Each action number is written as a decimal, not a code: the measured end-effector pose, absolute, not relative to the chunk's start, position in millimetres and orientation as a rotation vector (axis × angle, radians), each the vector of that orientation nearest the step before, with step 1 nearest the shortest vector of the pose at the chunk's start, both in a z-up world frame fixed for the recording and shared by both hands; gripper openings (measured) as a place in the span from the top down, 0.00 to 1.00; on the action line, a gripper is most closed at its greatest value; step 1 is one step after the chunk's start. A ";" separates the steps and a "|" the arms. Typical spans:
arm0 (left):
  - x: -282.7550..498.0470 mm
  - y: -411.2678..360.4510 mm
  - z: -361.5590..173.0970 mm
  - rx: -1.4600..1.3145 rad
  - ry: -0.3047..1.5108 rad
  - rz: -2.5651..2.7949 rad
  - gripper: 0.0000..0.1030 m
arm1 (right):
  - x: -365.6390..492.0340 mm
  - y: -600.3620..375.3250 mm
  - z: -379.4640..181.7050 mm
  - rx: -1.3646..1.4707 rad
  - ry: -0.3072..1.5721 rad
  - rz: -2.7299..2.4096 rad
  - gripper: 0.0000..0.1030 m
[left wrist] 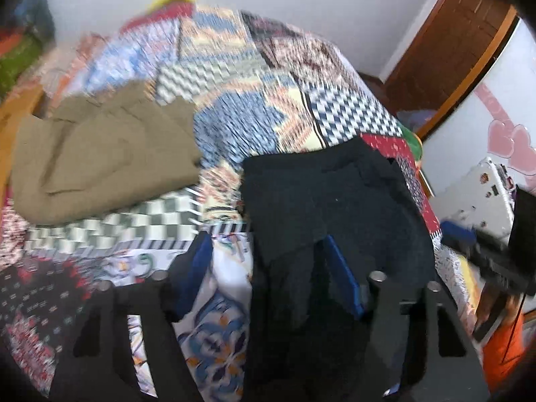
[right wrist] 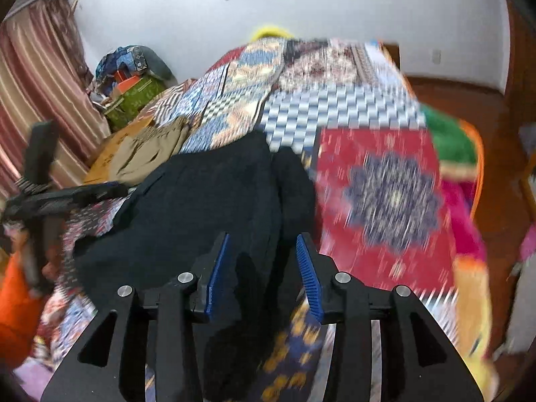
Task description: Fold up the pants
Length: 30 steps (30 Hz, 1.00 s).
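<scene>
1. Left gripper (left wrist: 268, 268) points forward and down over the bed, its blue-padded fingers (left wrist: 345, 278) spread wide, with black pants (left wrist: 335, 194) cloth hanging between them; neither pad presses the cloth.
2. Right gripper (right wrist: 263, 268) is also angled down along the bed, jaws apart, a fold of the black pants (right wrist: 207, 197) lying in the gap; the blue pads (right wrist: 310, 278) stand clear of it.
3. Black pants lie spread on the patchwork bedspread (left wrist: 241, 100), near its close edge.
4. Olive-brown garment (left wrist: 104, 154) lies bunched to the left of the pants, apart from them.
5. Both views are motion-blurred.
</scene>
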<state>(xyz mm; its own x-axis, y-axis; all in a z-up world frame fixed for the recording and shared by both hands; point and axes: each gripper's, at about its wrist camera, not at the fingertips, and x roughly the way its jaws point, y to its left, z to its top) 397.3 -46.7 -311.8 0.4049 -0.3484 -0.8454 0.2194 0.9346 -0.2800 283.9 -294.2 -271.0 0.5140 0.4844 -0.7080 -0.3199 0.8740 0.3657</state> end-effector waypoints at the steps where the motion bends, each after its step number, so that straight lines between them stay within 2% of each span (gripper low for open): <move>1: 403.5 -49.6 -318.7 -0.138 1.125 -0.371 0.44 | 279.7 -293.7 -275.5 0.214 0.926 0.497 0.64; 3: 412.5 -53.4 -329.9 -0.158 1.161 -0.391 0.48 | 271.1 -289.7 -282.3 0.231 0.950 0.520 0.64; 5: 415.8 -55.6 -332.4 -0.179 1.167 -0.420 0.58 | 264.3 -279.6 -287.8 0.214 0.972 0.553 0.64; 8: 420.8 -55.4 -333.9 -0.203 1.171 -0.442 0.62 | 261.5 -269.7 -294.3 0.159 0.980 0.546 0.63; 9: 422.2 -54.7 -334.1 -0.212 1.175 -0.447 0.64 | 261.8 -269.0 -294.4 0.160 0.973 0.547 0.66; 10: 423.6 -53.9 -333.3 -0.218 1.175 -0.453 0.68 | 262.2 -269.2 -293.6 0.166 0.966 0.552 0.75; 11: 423.4 -54.0 -332.0 -0.219 1.172 -0.456 0.71 | 261.7 -270.6 -292.3 0.171 0.957 0.552 0.78; 16: 428.3 -53.0 -326.5 -0.193 1.160 -0.440 0.78 | 254.6 -263.4 -291.1 0.078 0.931 0.543 0.83; 24: 439.8 -55.4 -333.2 -0.144 1.160 -0.407 0.78 | 250.9 -265.0 -296.2 -0.001 0.930 0.508 0.84; 27: 434.2 -52.1 -326.3 -0.127 1.168 -0.377 0.68 | 246.6 -268.6 -295.1 -0.002 0.936 0.494 0.84; 30: 424.2 -45.7 -312.7 -0.105 1.154 -0.344 0.58 | 242.6 -273.9 -288.9 0.006 0.939 0.477 0.76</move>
<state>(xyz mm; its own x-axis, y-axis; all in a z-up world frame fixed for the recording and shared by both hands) 424.2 -45.7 -312.7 0.3592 -0.3193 -0.8769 0.2126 0.9429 -0.2563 242.6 -273.9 -288.9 0.4946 0.3956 -0.7738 -0.3908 0.8965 0.2085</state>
